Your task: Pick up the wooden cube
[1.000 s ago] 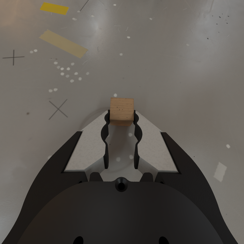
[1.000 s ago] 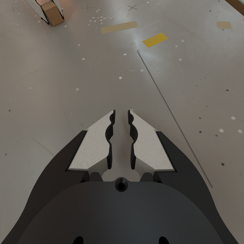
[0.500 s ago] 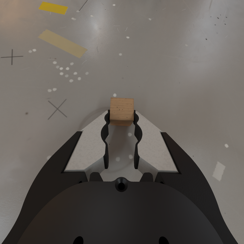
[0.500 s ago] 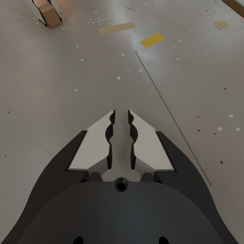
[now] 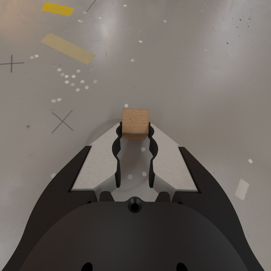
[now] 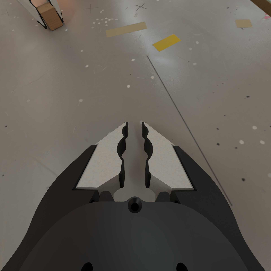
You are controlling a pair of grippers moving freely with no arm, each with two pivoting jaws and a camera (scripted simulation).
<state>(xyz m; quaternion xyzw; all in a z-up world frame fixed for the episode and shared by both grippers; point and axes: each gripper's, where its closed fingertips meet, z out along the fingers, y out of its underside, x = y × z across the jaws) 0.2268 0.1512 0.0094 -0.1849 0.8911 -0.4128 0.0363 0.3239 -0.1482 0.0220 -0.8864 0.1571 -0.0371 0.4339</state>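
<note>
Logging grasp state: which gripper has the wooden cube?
The left gripper: its fingertips clamp the wooden cube. The right gripper holds nothing, jaws slightly apart.

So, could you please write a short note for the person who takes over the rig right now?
Left hand-held gripper: shut on the wooden cube, held at the fingertips only.
Right hand-held gripper: open, empty, above the grey table, far from the cube.
Done: the grasp. The right wrist view shows the cube tilted and seemingly just off the table.
Left: raise it clear; the grip is shallow, so go slowly.
</note>
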